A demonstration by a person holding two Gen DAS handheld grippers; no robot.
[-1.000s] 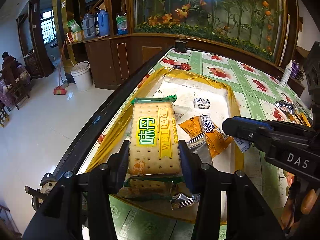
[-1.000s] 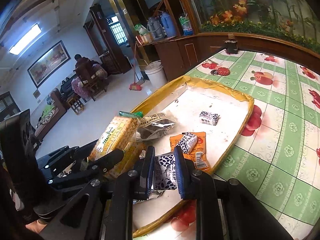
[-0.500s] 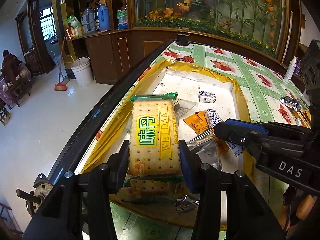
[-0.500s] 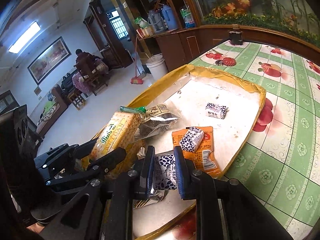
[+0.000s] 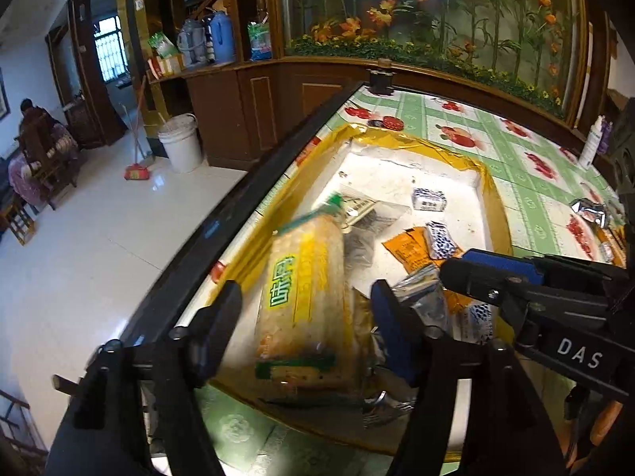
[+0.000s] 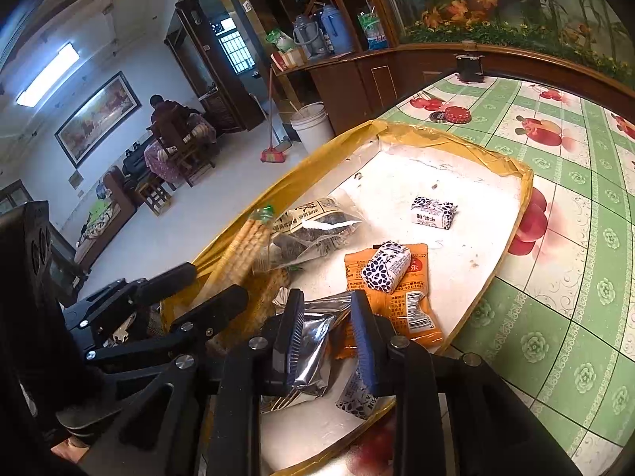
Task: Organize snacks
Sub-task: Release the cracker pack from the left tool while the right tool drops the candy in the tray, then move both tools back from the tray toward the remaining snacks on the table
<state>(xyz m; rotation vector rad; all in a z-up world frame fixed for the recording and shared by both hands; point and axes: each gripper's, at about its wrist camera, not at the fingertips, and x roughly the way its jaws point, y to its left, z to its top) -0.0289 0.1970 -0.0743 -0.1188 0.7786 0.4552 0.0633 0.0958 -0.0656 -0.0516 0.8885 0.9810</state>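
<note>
Left claw [image 5: 303, 329] just opening, clear of cracker pack [image 5: 301, 297] | right claw [image 6: 327, 337] just opening, released | tray [image 6: 526, 186]

"DAS" marks the right hand-held gripper [image 5: 452, 273]; "味丹" the cracker pack [image 5: 301, 297].

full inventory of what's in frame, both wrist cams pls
yellow-rimmed white tray: 1, on green checked tablecloth
tan cracker pack, green lettering: 1, tray's left side, blurred, tilted
clear dark-filled bag: 1, beside crackers
orange flat sachet: 1, tray middle
blue-white patterned candies: 3; one far, one on sachet, one by right tongs
silver foil packet: 1, between right tongs' fingers
white bucket: 1, floor
seated person: 1, background
left tongs: just opening, off crackers
right tongs: just opening, candy dropped
</note>
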